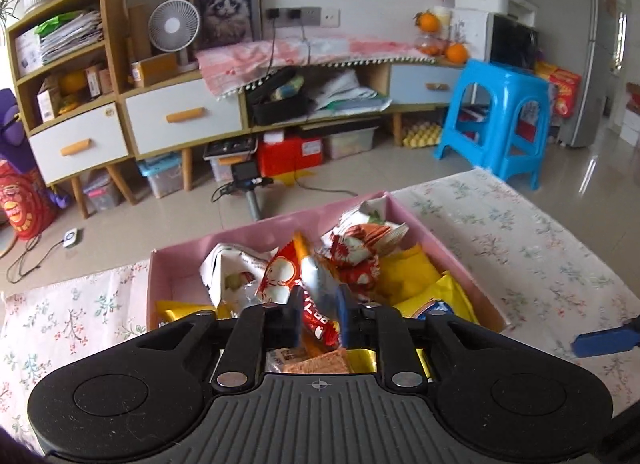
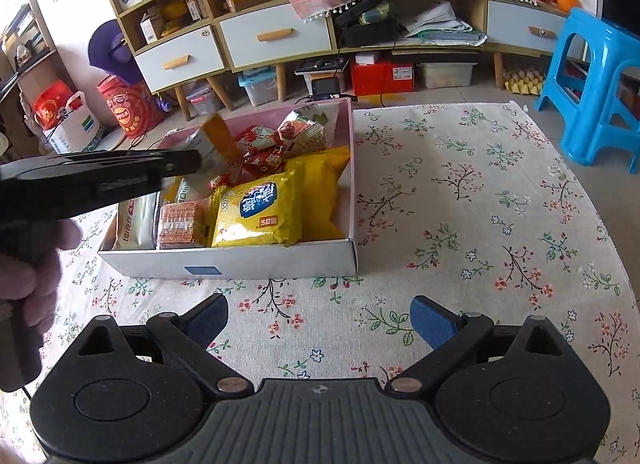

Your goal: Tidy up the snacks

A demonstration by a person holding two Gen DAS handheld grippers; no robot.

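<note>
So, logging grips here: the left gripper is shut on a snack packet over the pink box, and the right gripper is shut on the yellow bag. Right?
Not quite: the right gripper is open and holds nothing, hovering over the floral tablecloth, as the right wrist view shows. The left gripper is indeed shut on a snack packet over the pink box.

a floral cloth (image 2: 480, 192) covers the surface. beyond it, a long wooden cabinet (image 1: 184, 120) with white drawers stands against the wall. on the cabinet sit a small white fan (image 1: 174, 26), a framed cat picture (image 1: 226, 14), a pink cloth (image 1: 304, 52) and oranges (image 1: 456, 52). under the cabinet lie a red box (image 1: 290, 154) and clear plastic bins (image 1: 164, 180). right of the cabinet stands a blue plastic stool (image 1: 496, 120).
</note>
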